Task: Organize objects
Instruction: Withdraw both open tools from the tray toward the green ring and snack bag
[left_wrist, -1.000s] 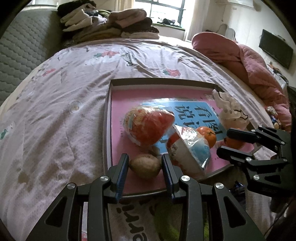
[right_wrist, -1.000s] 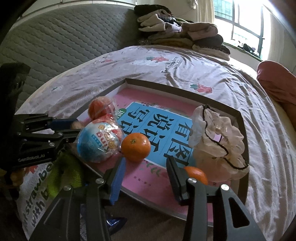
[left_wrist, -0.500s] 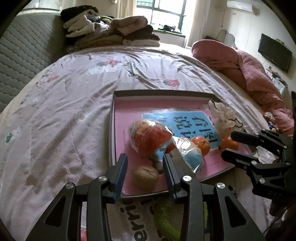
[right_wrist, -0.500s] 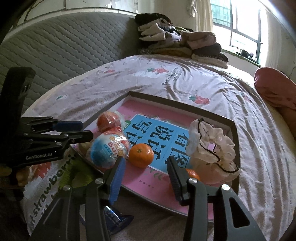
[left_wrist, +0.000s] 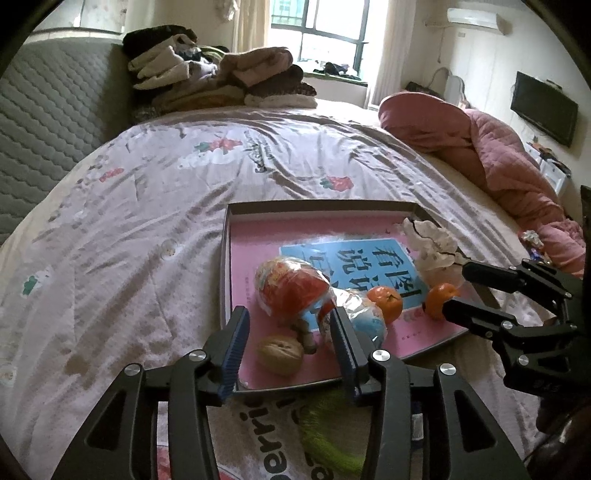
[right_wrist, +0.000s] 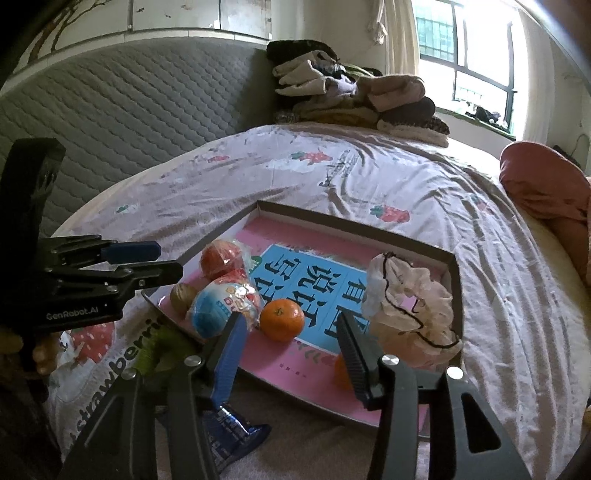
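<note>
A shallow box lid (left_wrist: 225, 258) with a pink and blue print lies on the bed. In it are a walnut (left_wrist: 280, 354), a red wrapped ball (left_wrist: 291, 291), a blue wrapped ball (right_wrist: 218, 306), two mandarins (left_wrist: 385, 298) (left_wrist: 439, 295) and a white scrunchie (right_wrist: 410, 306). My left gripper (left_wrist: 290, 347) is open and empty, raised above the lid's near edge, the walnut showing between its fingers. My right gripper (right_wrist: 291, 339) is open and empty, above the lid's near edge by a mandarin (right_wrist: 282, 319).
A strawberry-print bag (right_wrist: 110, 362) with a green tuft (left_wrist: 328, 428) lies in front of the lid. A blue wrapper (right_wrist: 229, 435) lies under my right gripper. Folded clothes (left_wrist: 218, 81) are stacked at the bed's far end; a pink quilt (left_wrist: 498, 158) lies at the right.
Both grippers have pulled back and up from the lid, still open. The walnut stays in the lid, farther from my left fingers. The objects have not moved.
</note>
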